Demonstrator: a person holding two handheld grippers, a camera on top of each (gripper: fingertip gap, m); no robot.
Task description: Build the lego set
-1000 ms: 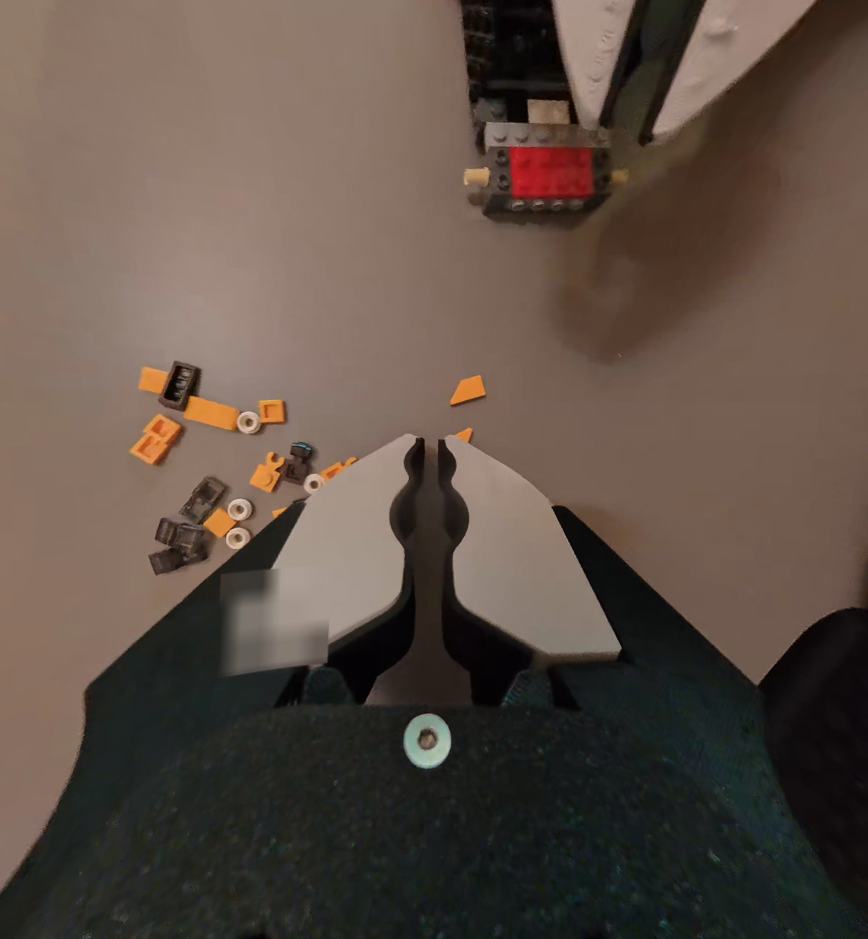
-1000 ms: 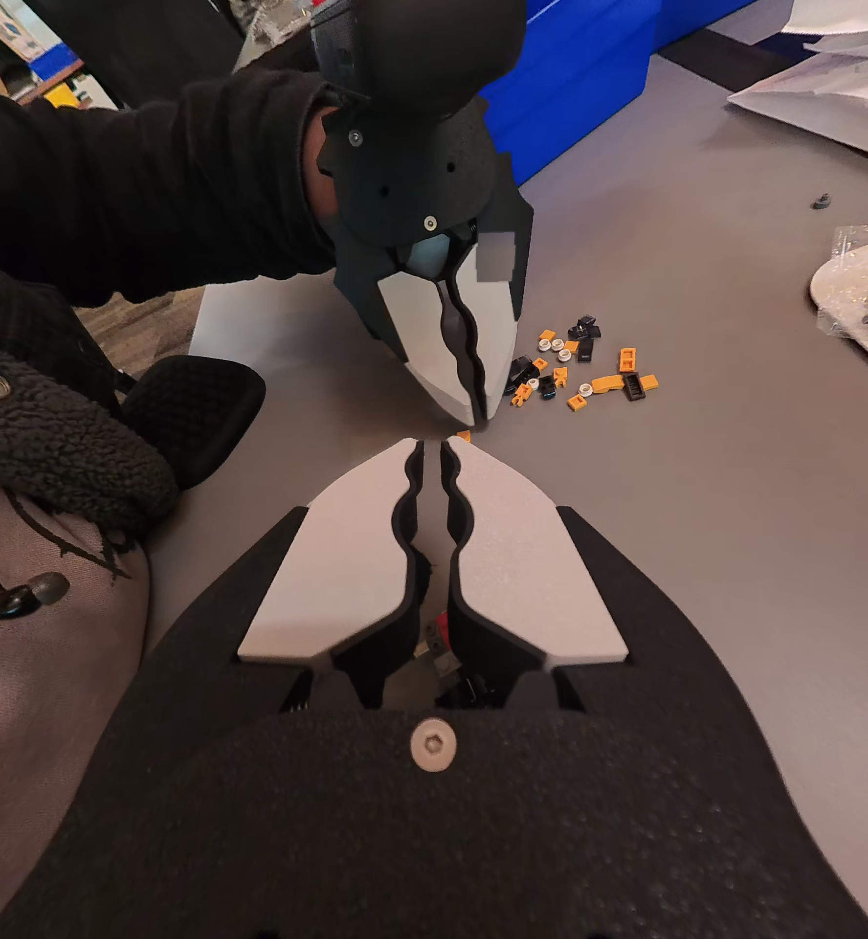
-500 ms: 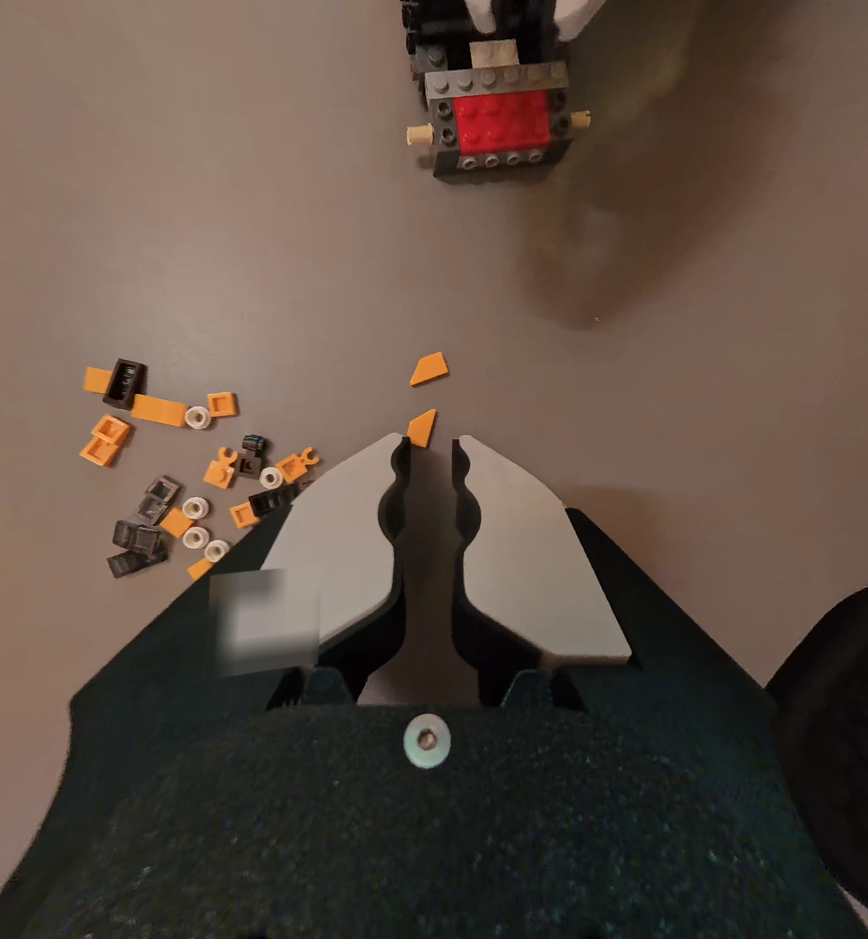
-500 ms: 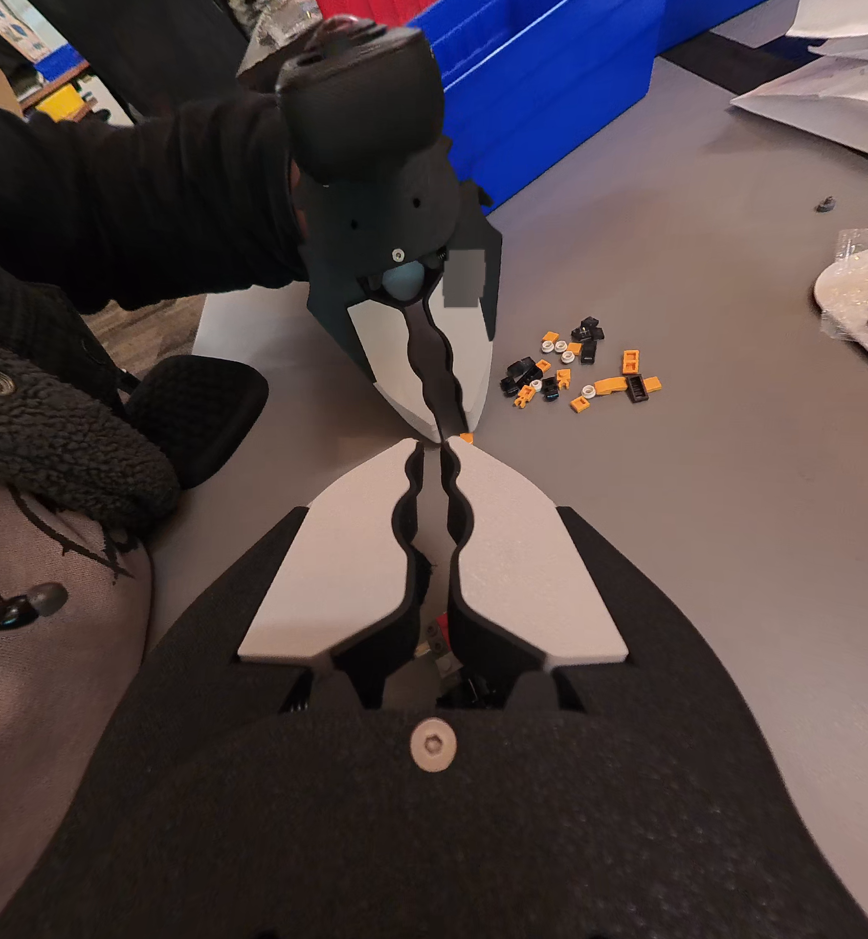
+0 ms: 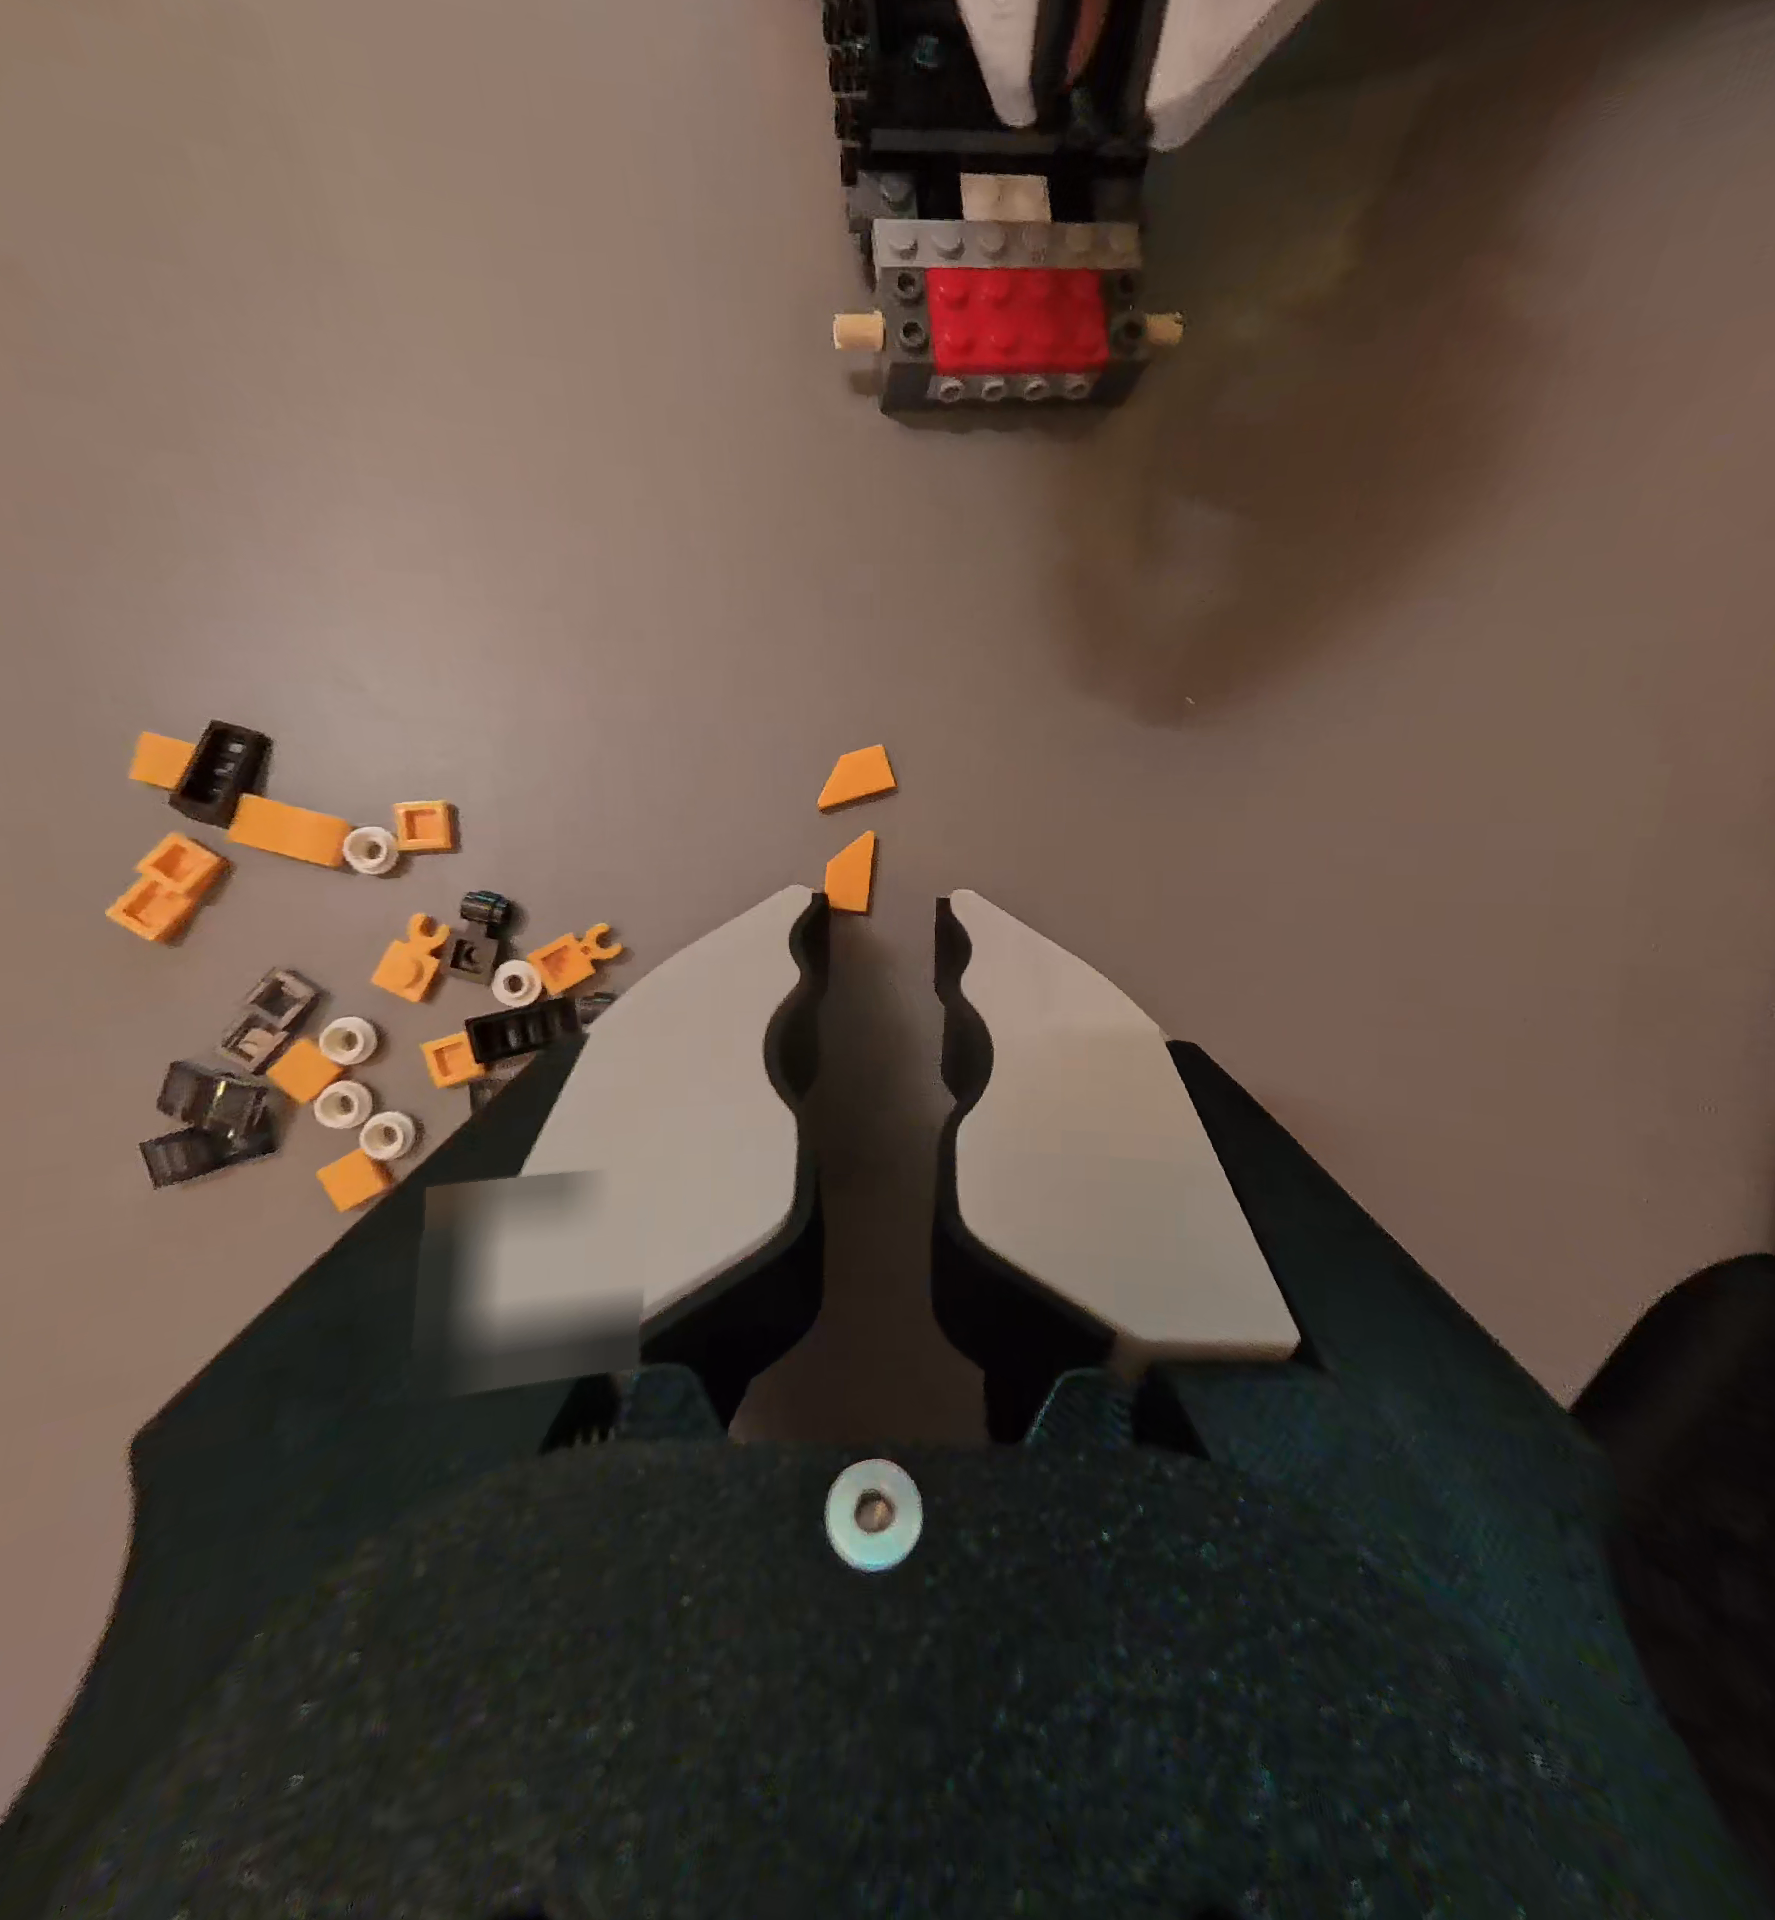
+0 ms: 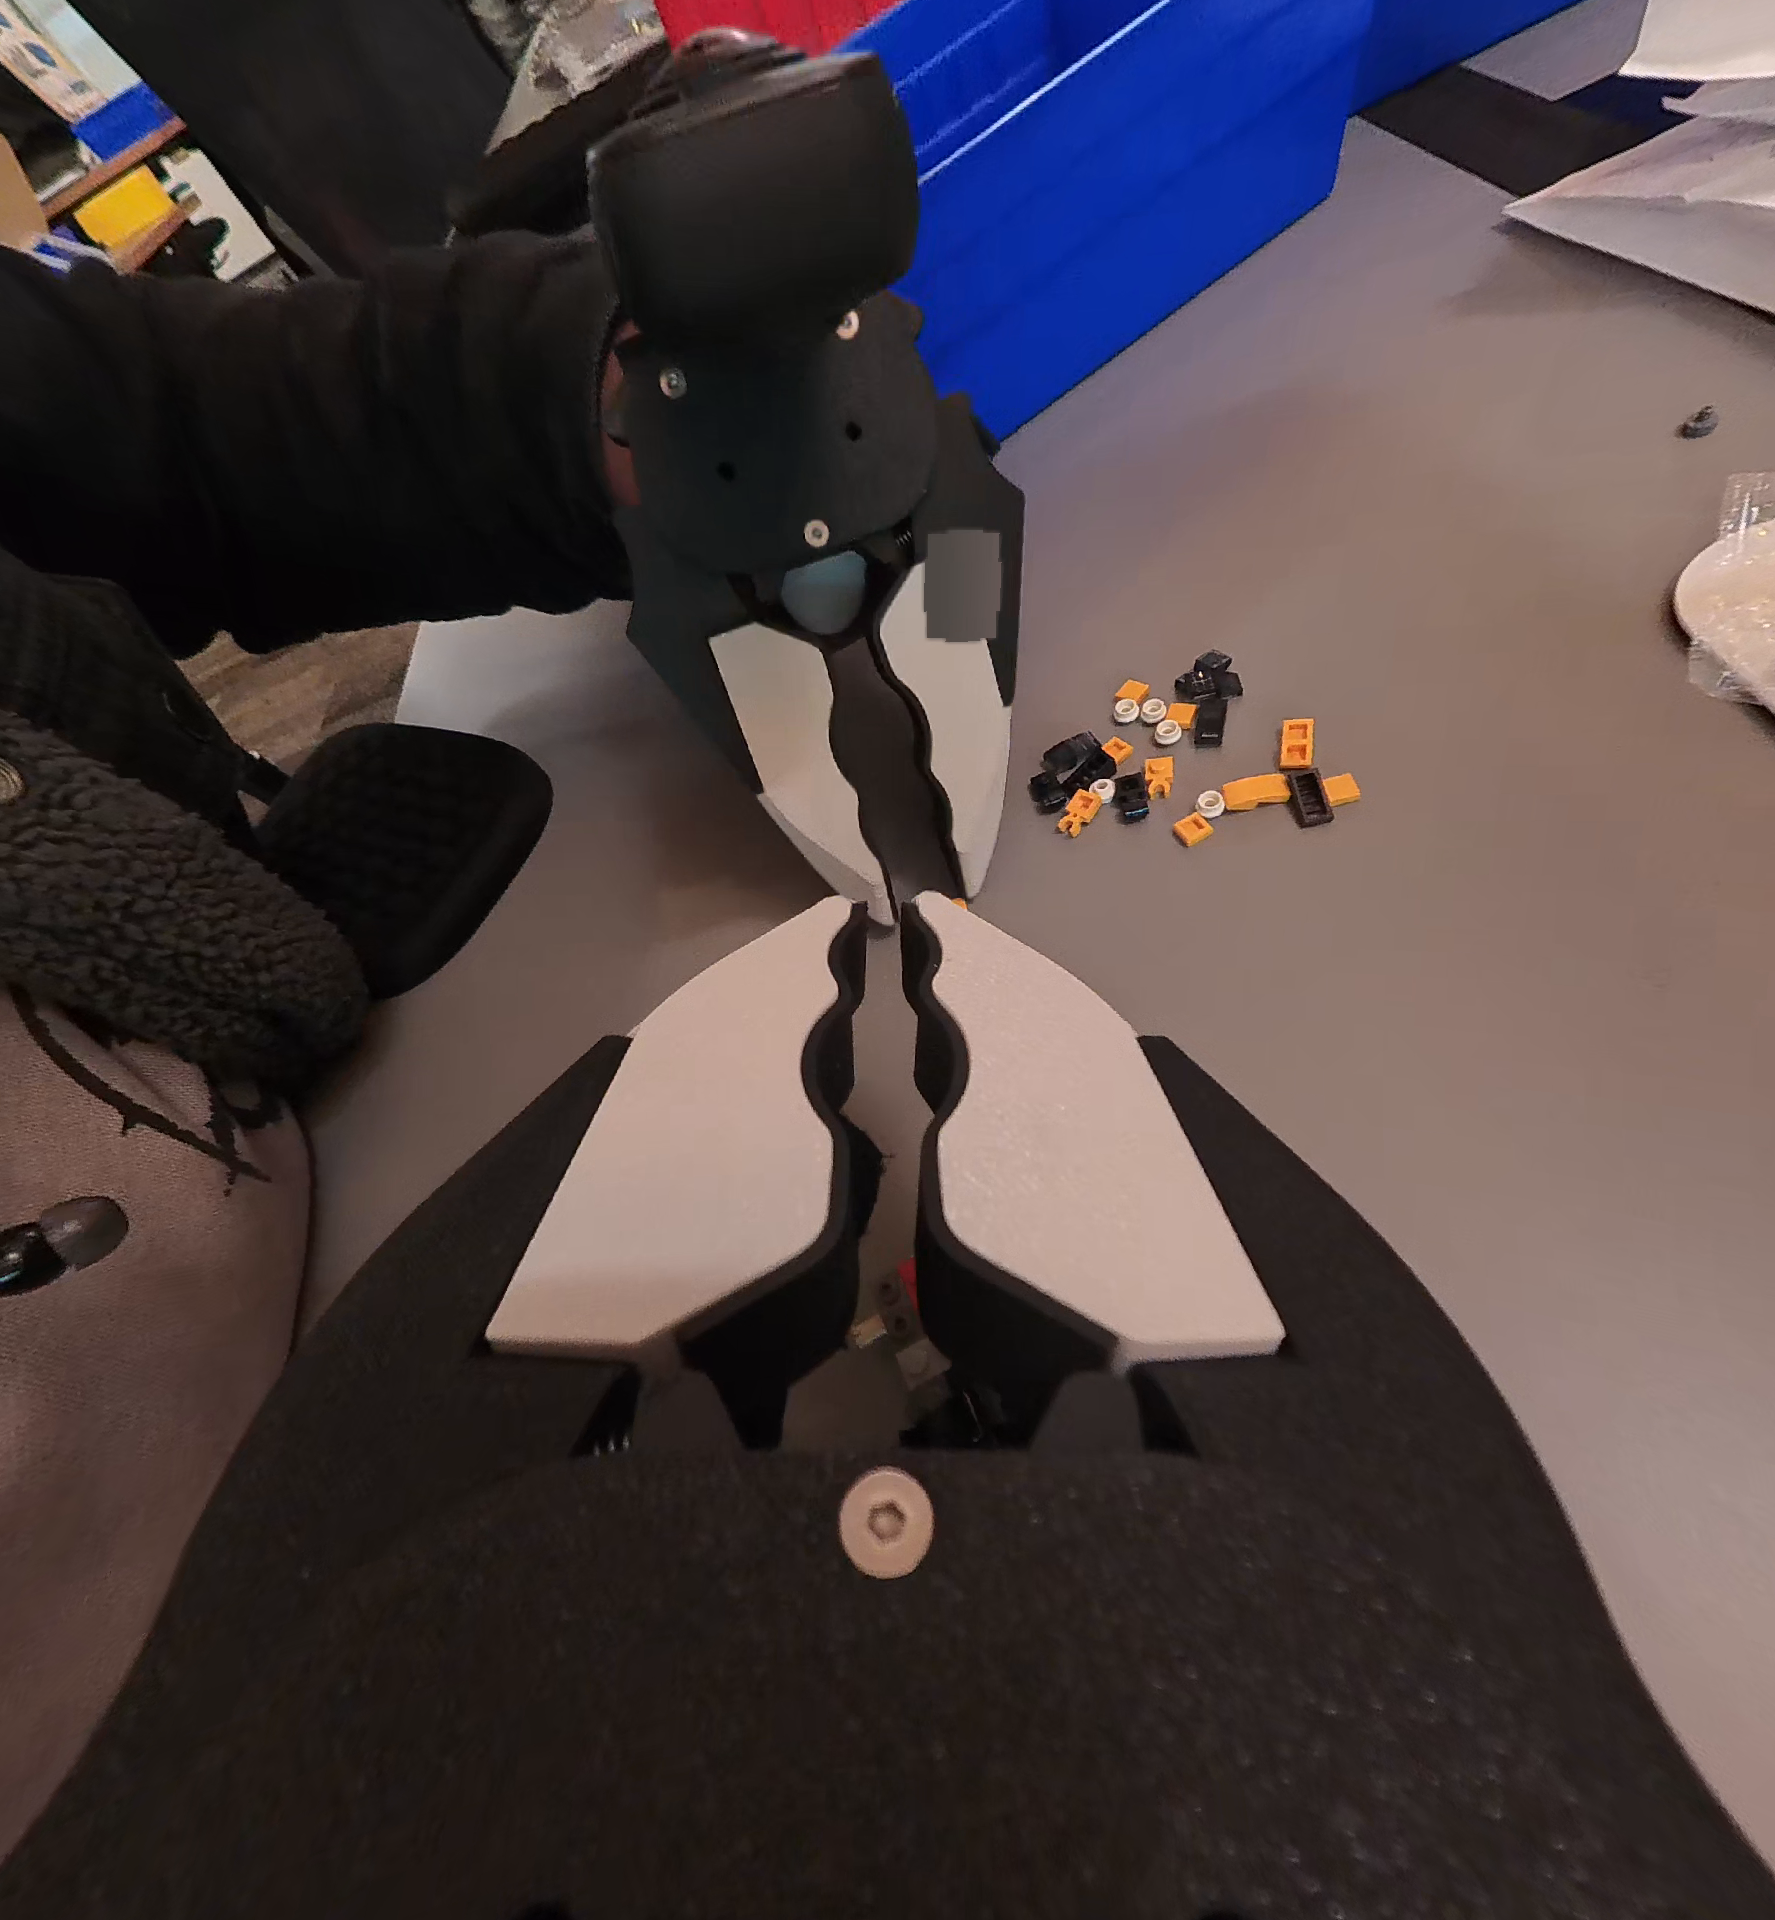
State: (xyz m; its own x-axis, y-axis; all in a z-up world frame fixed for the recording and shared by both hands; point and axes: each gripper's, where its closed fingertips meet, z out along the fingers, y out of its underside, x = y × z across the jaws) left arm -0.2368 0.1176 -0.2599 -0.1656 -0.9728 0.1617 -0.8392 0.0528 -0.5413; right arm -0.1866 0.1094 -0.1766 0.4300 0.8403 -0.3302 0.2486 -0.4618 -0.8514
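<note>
Two orange wedge tiles on grey table (image 5: 447, 416): near wedge (image 5: 851, 873) touching tip of left gripper (image 5: 881, 906), far wedge (image 5: 858, 776) just beyond. Left gripper fingers spread, nothing between them; tips low over table.

Left wrist view only: partly built model (image 5: 1008, 312), red studded plate in grey frame with tan pins either side, black section behind, pinched near top edge by right gripper (image 5: 1070, 62). Right wrist view only: blue bin (image 6: 1122, 177) behind left gripper (image 6: 898, 914), papers (image 6: 1714, 197) far right, clear bag on white plate (image 6: 1766, 603), black sleeve (image 6: 291, 416), chair armrest (image 6: 405, 842). Own fingers of right gripper (image 6: 885, 914) nearly together, narrow gap; model only glimpsed as red and grey bits low in gap.

Loose pile (image 5: 343, 966) of orange, black and white small parts left of left gripper; same pile (image 6: 1195, 758) right of it in right wrist view. Part of pile hidden under left finger (image 5: 675, 1091).

Versus 1.0 s ago: left fingers then nearly closed, now clearly apart; near wedge then mostly hidden behind tip, now exposed. Right gripper grip on model unchanged.
</note>
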